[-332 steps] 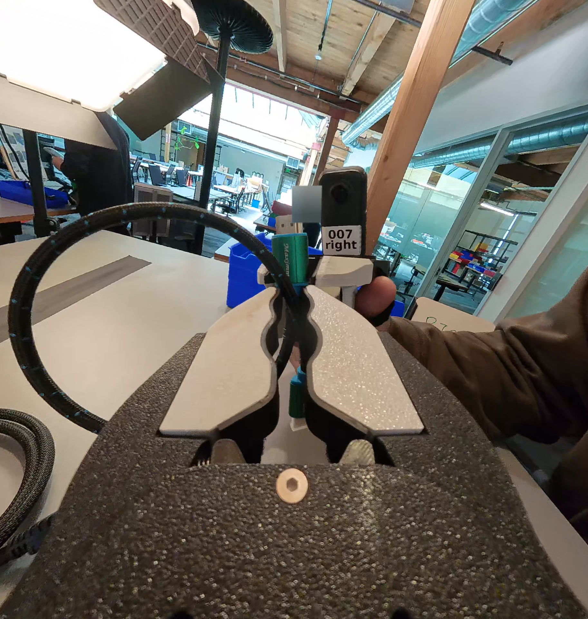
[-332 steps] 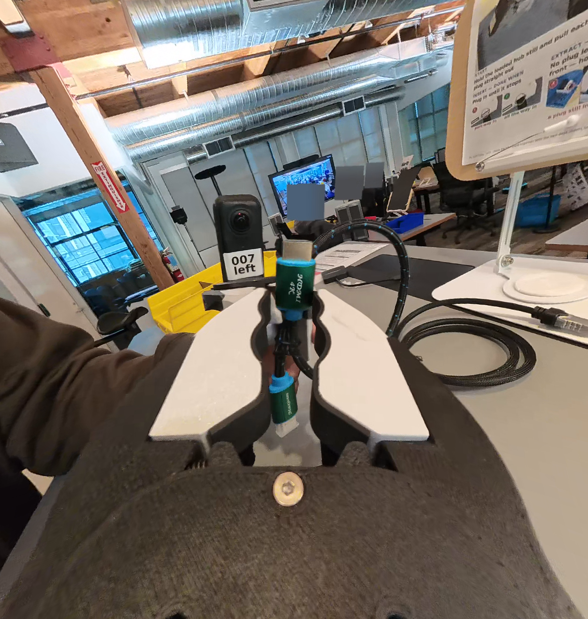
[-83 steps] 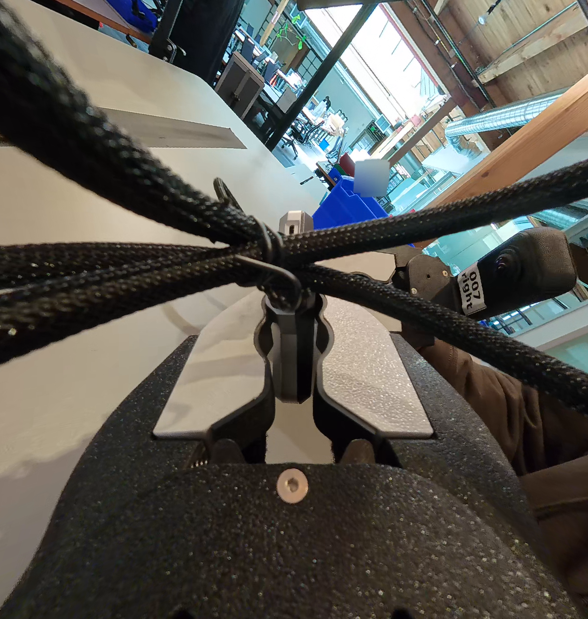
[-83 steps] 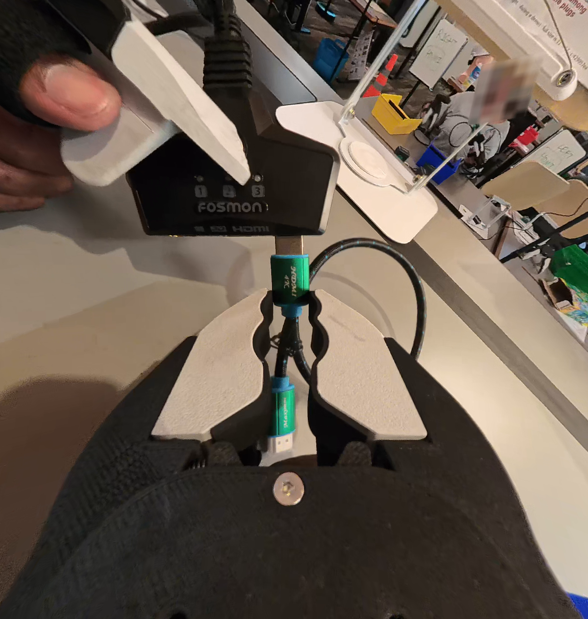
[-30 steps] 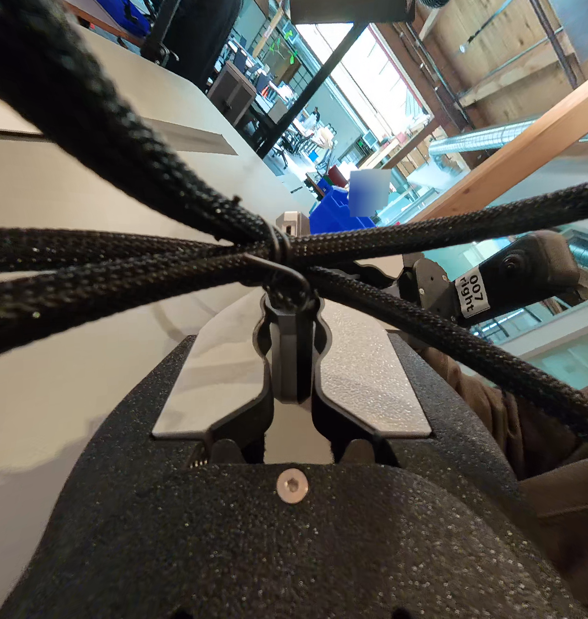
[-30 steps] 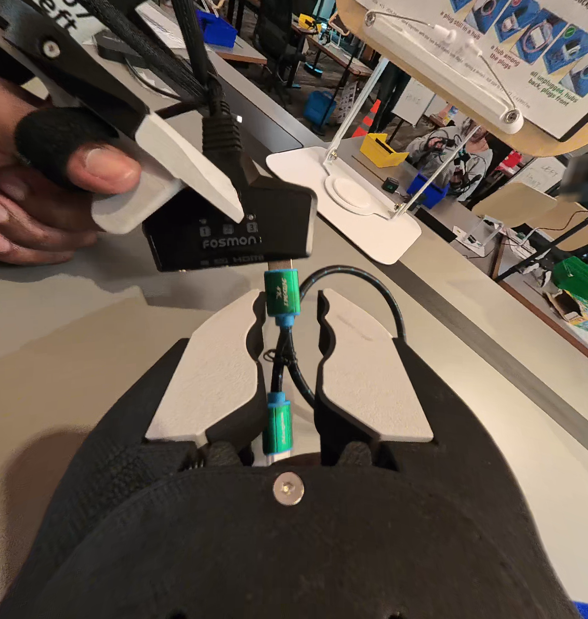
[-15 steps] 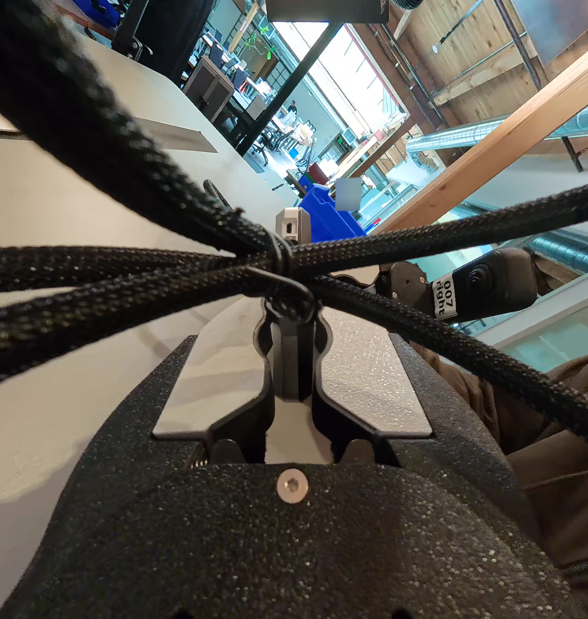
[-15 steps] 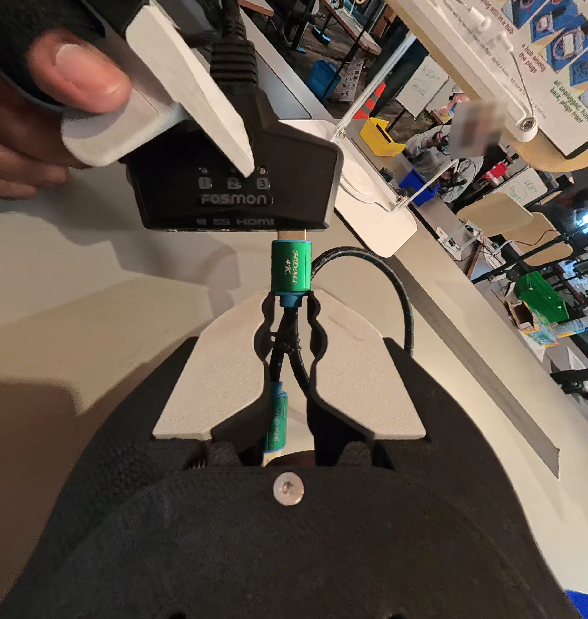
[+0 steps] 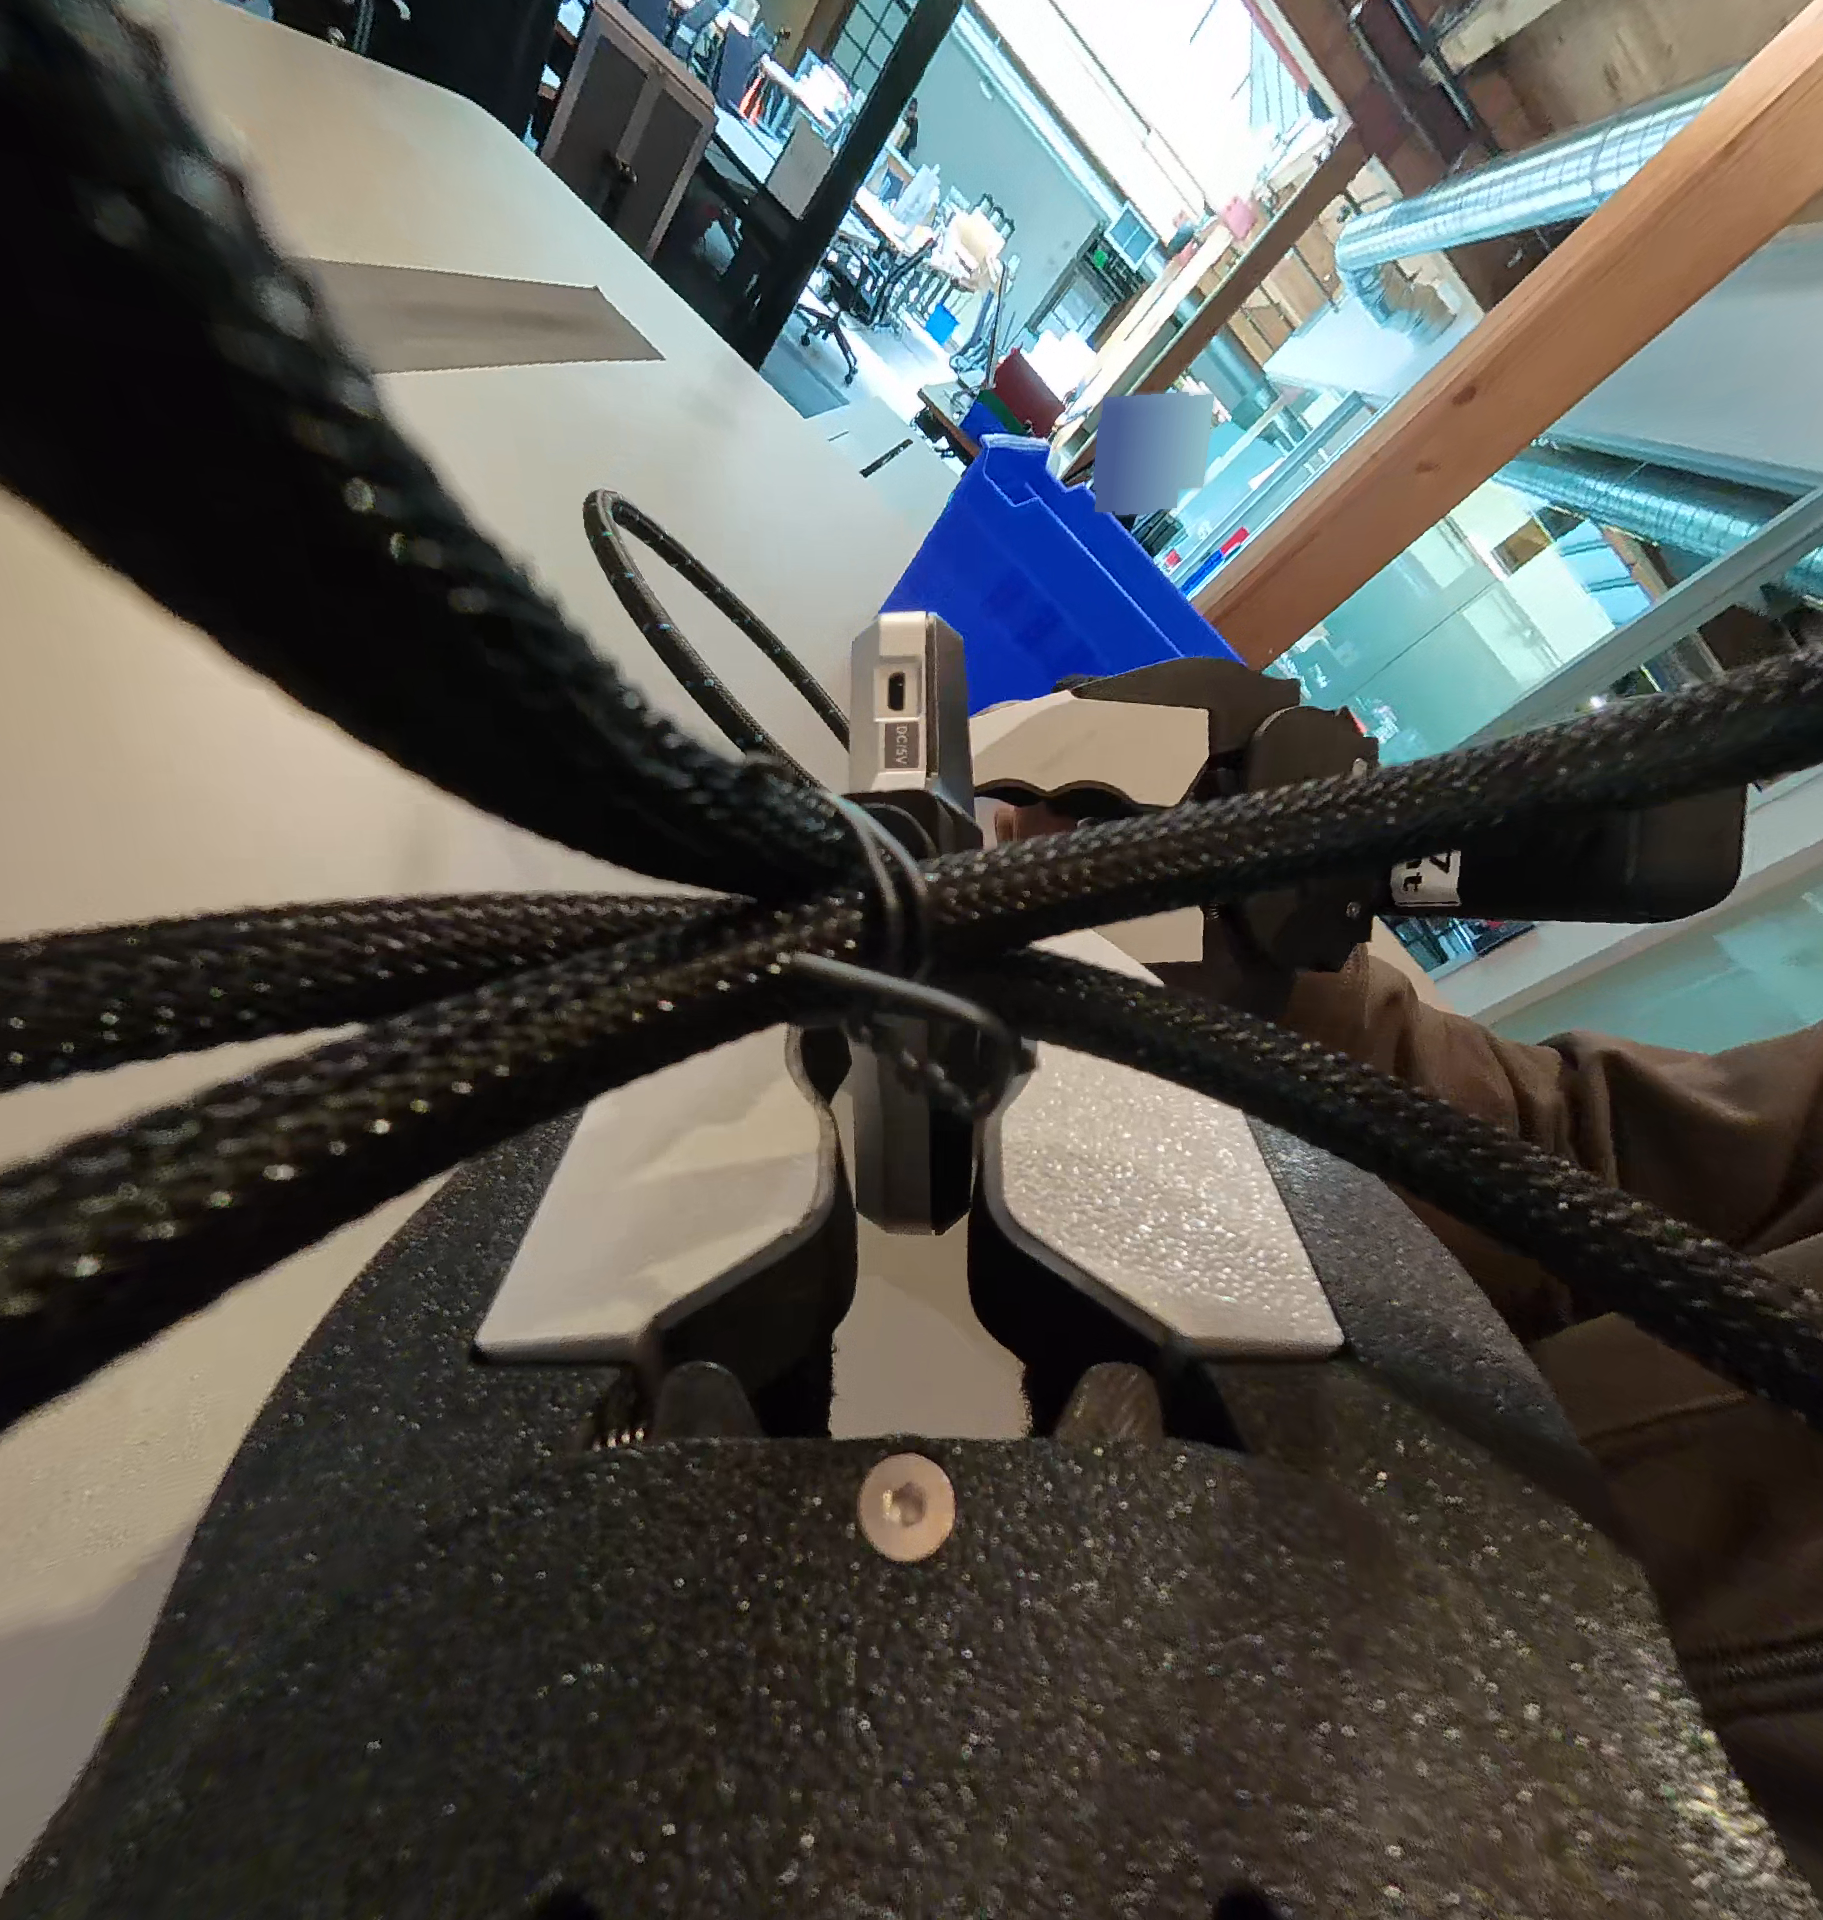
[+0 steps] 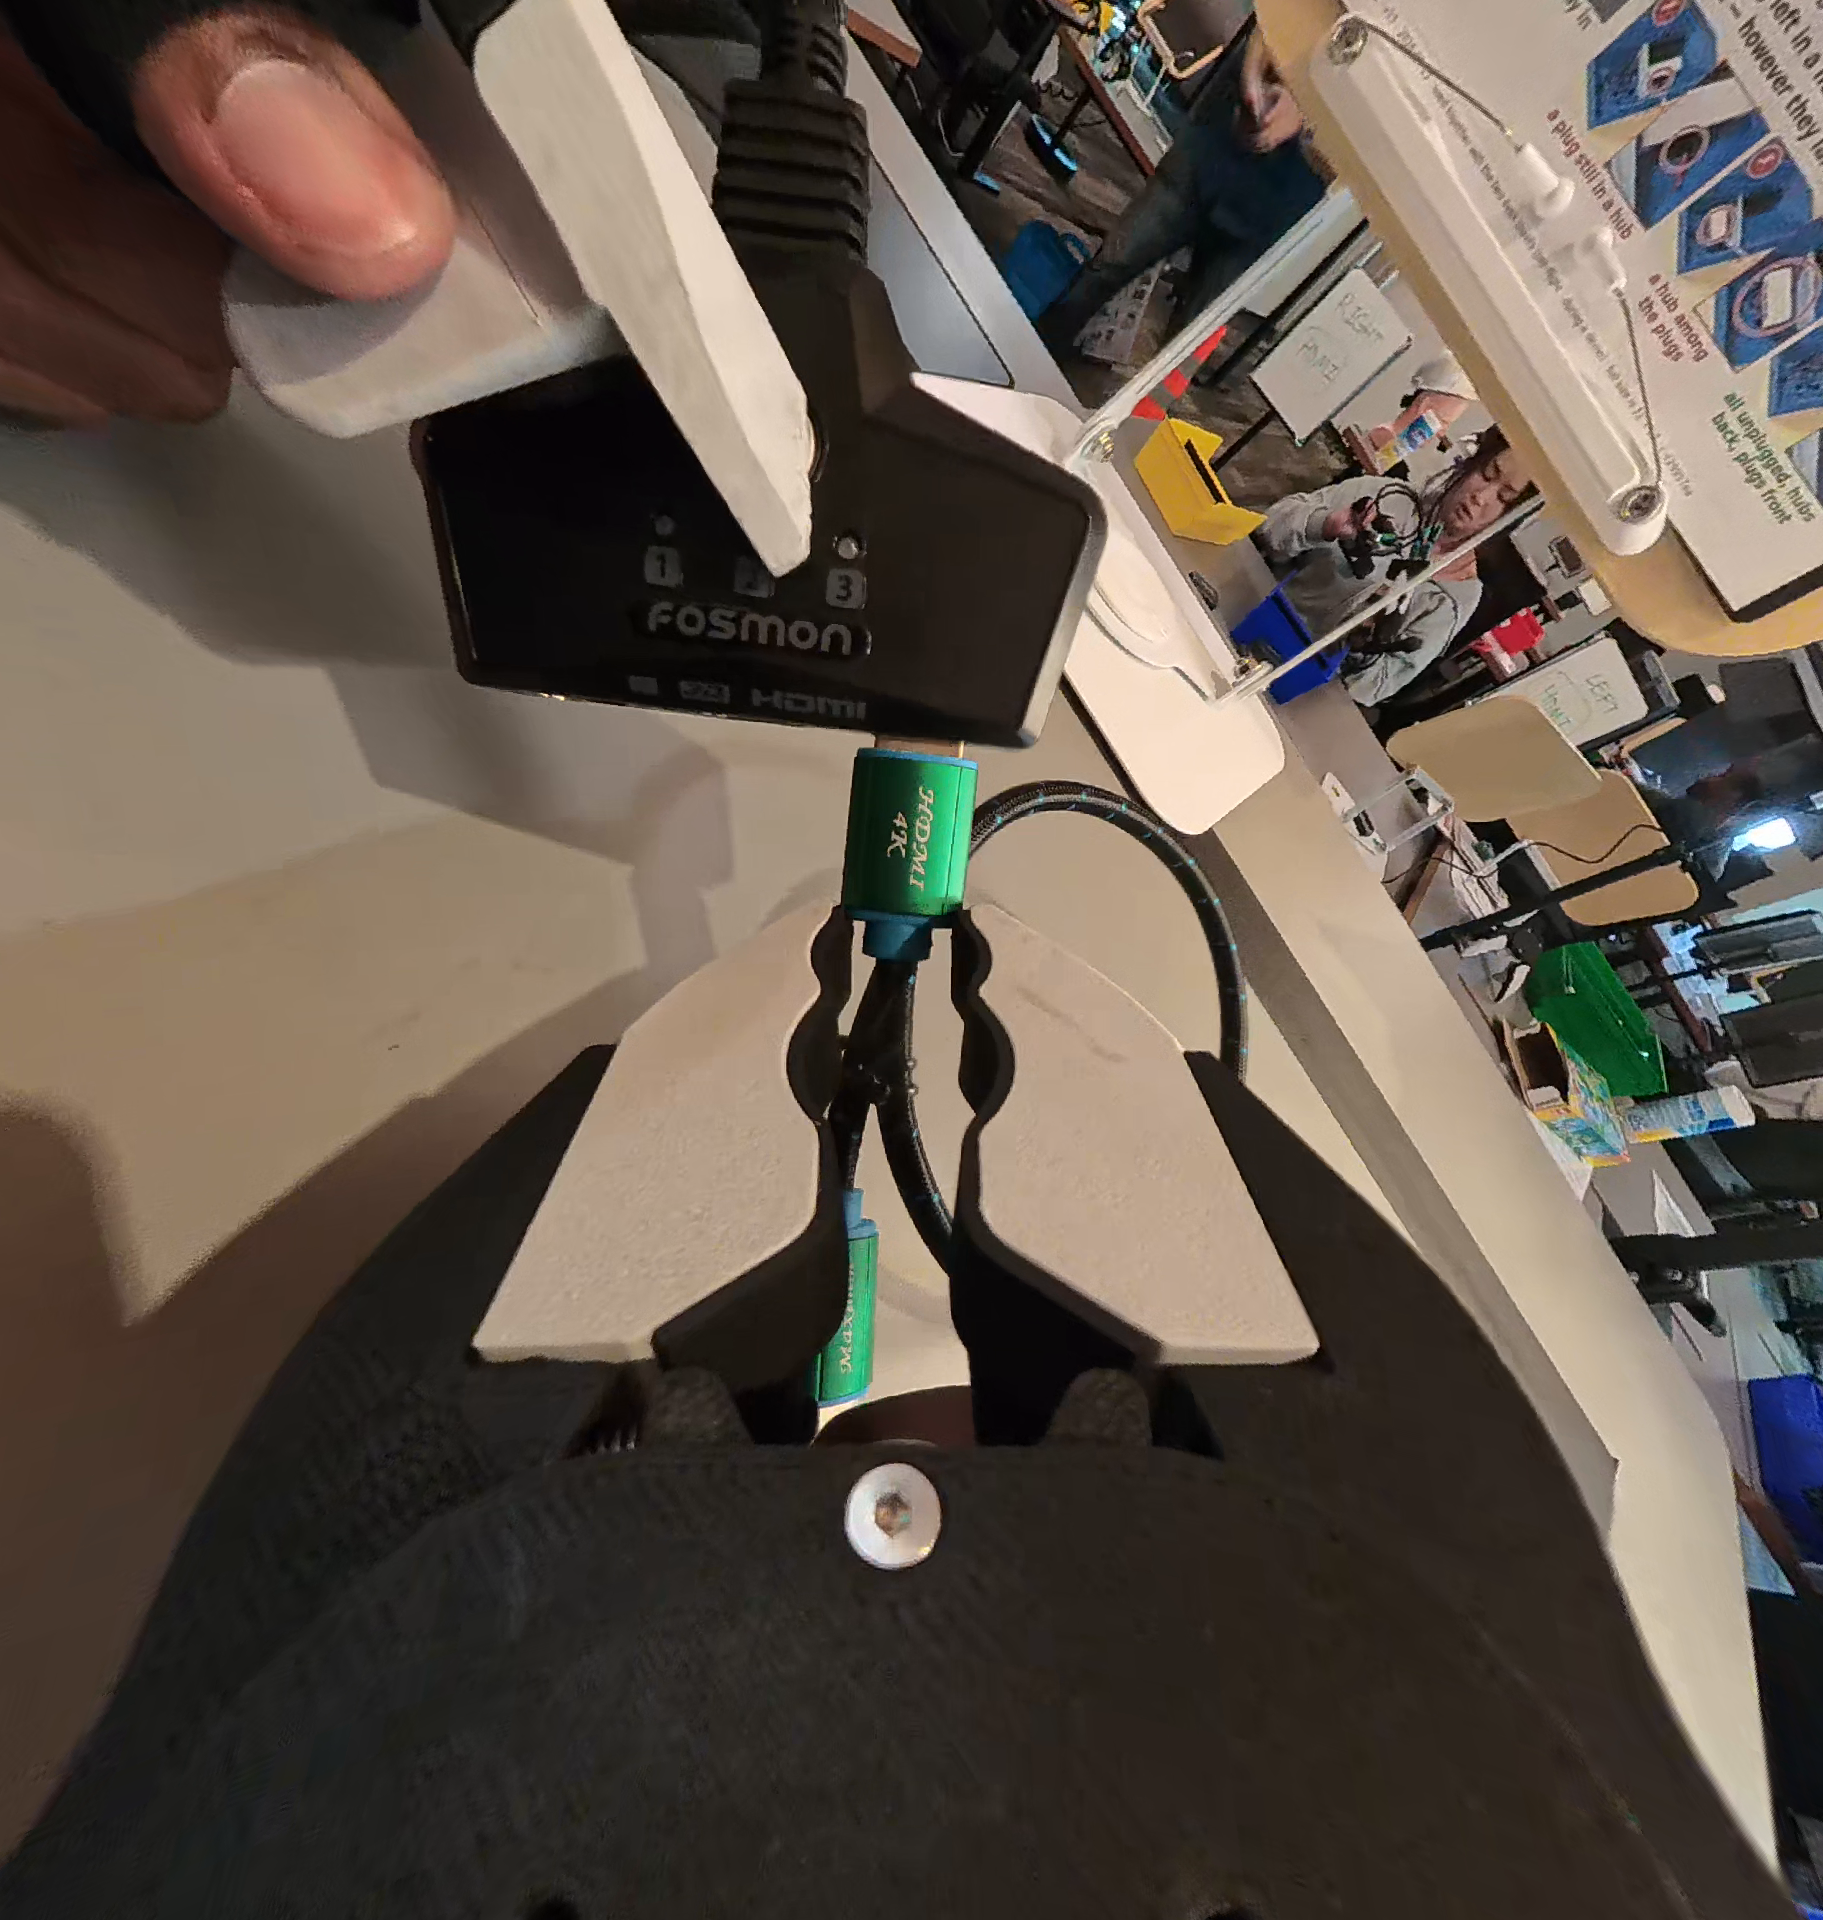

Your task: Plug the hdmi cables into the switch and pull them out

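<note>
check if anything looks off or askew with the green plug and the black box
The green plug is not seated: a strip of its metal tip shows below the black switch box. The right gripper pinches the blue collar behind it, not the plug body.

The left gripper (image 9: 912, 1049) is clamping its two pale fingers (image 9: 1115, 1174) on the edges of a dark switch box (image 10: 761, 582), one fingertip lying across the box's top face. A thumb (image 10: 294, 156) is pressing the side of that gripper. The right gripper (image 10: 902, 925) is closing its fingertips (image 10: 751, 997) on the blue collar just behind a green plug (image 10: 912, 831), the plug standing ahead of the tips.
</note>
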